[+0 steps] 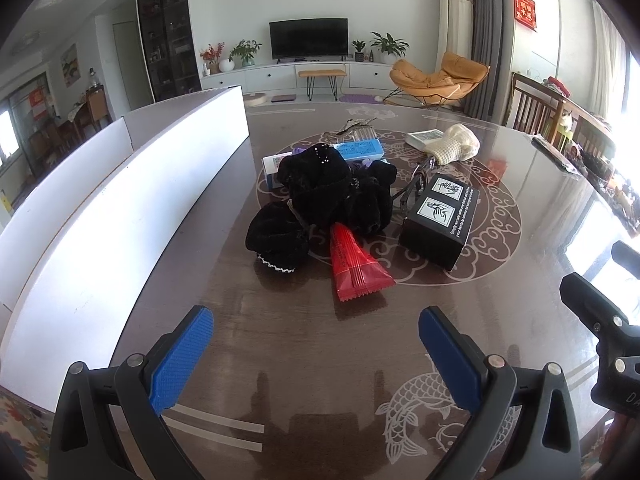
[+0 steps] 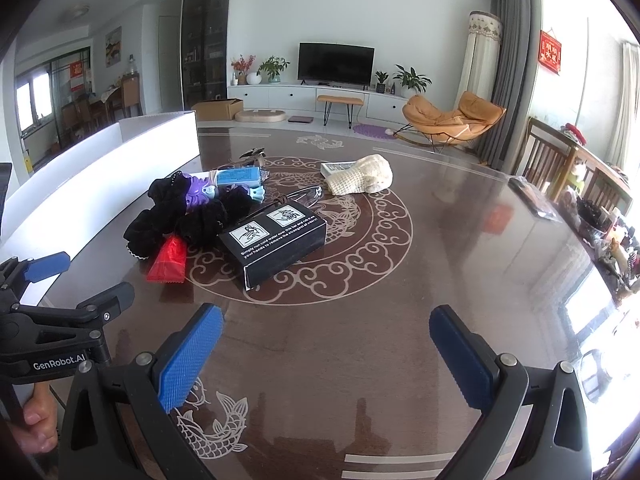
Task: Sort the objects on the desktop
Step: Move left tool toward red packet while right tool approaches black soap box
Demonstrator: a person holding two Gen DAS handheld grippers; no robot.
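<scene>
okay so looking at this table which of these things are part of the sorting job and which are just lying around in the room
For the job: black velvet scrunchies, red packet, black box, blue packet, cream mesh pouch, glasses, white bin, both open claws.

Just lying about: television, orange chair, potted plants, wooden chairs, cardboard box.

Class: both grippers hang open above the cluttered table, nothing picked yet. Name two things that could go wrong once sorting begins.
1. The red packet lies partly tucked under the black fabric heap; pulling it may drag the fabric along.
2. The glasses lie close against the black box; a grab at the box might knock them.
</scene>
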